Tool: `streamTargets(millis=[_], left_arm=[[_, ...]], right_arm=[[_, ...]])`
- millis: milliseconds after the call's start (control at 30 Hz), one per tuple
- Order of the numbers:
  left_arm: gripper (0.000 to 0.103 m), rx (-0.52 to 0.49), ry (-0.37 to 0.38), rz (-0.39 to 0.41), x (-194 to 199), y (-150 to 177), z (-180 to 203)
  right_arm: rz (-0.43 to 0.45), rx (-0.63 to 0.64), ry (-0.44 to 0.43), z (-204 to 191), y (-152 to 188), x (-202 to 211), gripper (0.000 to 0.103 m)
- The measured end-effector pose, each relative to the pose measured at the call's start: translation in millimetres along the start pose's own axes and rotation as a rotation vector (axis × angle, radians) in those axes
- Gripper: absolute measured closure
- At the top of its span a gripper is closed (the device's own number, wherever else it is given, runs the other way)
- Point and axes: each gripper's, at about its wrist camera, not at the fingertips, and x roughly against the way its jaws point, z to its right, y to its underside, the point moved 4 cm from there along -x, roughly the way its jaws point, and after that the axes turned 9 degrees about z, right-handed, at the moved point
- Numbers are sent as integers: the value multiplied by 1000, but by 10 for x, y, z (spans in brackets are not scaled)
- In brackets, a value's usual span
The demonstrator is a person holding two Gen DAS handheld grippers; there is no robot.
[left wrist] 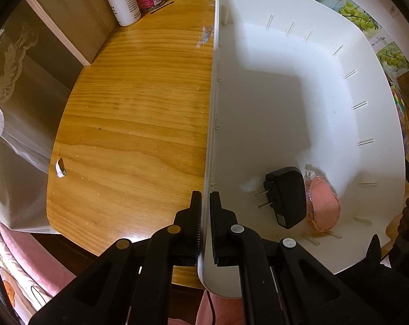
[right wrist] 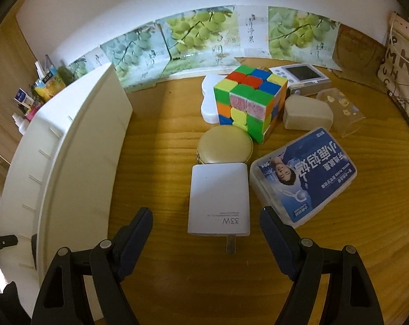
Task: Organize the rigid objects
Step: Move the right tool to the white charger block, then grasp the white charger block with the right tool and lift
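On the wooden desk (right wrist: pixel 161 270), left gripper (left wrist: pixel 205 203) clamps the bin (left wrist: pixel 285 94) wall while right gripper (right wrist: pixel 205 224), jaws wide and empty, straddles the white charger (right wrist: pixel 218 197); a skewed closure risks nudging it into the adjacent round tin (right wrist: pixel 224 146) or blue box (right wrist: pixel 304 178).

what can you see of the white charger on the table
The white charger is a smooth, rounded plastic block lying flat on the wooden table, "33W" printed near its prong end. Its metal prongs point toward the camera. The far end sits against a round gold case. Nothing grips it; the right gripper is open before it.
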Motion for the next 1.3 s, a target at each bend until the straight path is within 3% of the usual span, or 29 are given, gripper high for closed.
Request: streamTargets(millis=[500, 900, 1300], left_arm=[[97, -14, -8, 1, 6, -6, 21], [97, -14, -9, 1, 2, -10, 30], [97, -15, -10, 3, 4, -17, 47]], right_arm=[[-29, 59, 69, -18, 2, -192, 26], [-7, 115, 103, -18, -38, -210, 55], [-21, 132, 85, -42, -15, -203, 56]])
